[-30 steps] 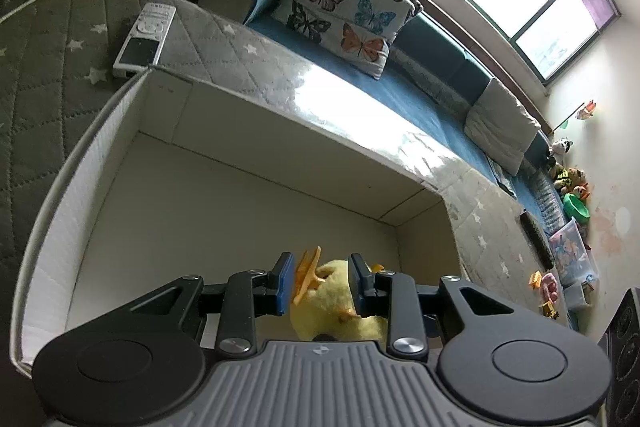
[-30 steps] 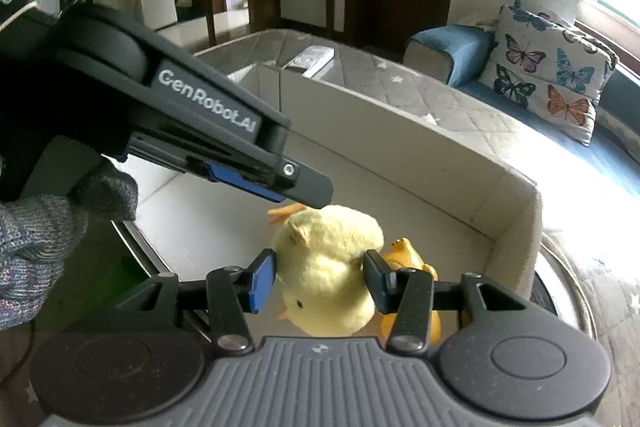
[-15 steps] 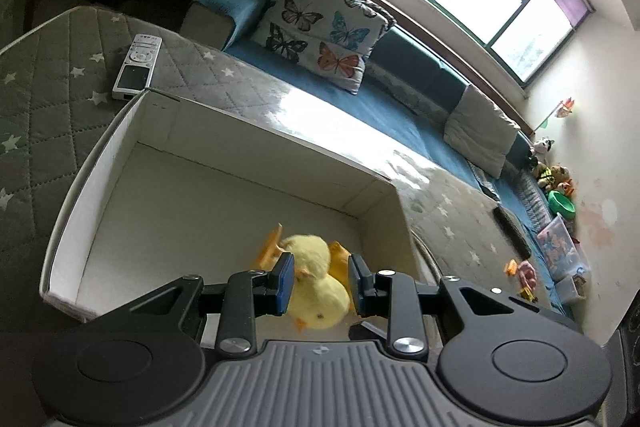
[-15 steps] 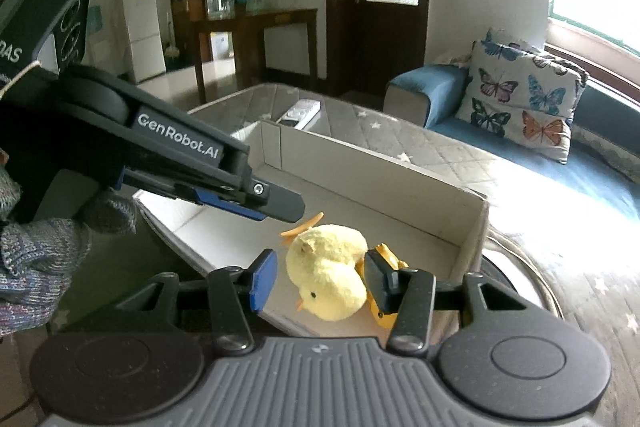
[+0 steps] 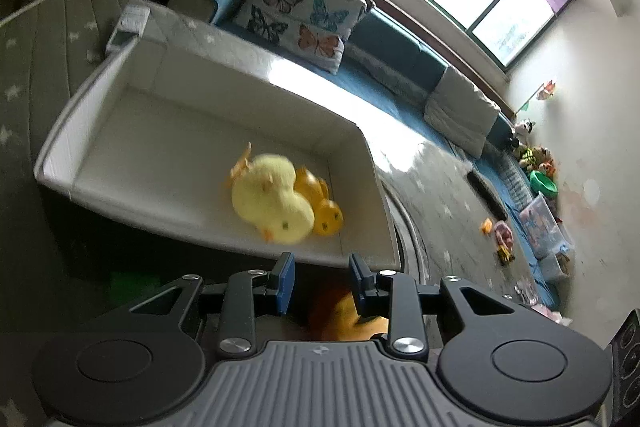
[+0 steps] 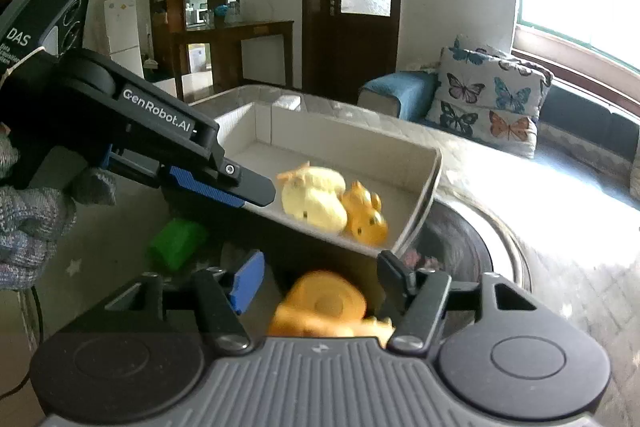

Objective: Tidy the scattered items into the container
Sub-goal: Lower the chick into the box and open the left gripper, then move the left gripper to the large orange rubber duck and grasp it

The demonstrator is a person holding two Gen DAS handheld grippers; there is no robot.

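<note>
A white box [image 5: 216,227] [image 6: 428,183] stands on the grey quilted mat. Inside it lie a yellow plush chick [image 5: 272,203] [image 6: 312,195] and an orange duck [image 5: 324,211] [image 6: 366,215], touching each other. My left gripper [image 5: 320,283] is open and empty, pulled back outside the box's near wall; it also shows from the side in the right wrist view [image 6: 224,179]. My right gripper [image 6: 320,281] is open wide and empty. An orange toy [image 6: 324,307] [image 5: 340,315] lies on the mat below both grippers, blurred. A green toy [image 6: 176,243] lies by the box's near wall.
A remote control [image 5: 126,27] lies on the mat beyond the box. A butterfly cushion [image 5: 304,15] leans on the blue sofa. A round metal rim [image 6: 504,247] sits beside the box. Small toys [image 5: 500,235] lie at the far right.
Both grippers have let go of the plush chick and pulled back out of the box. The chick now lies in the box against the orange duck. The right gripper has opened wider.
</note>
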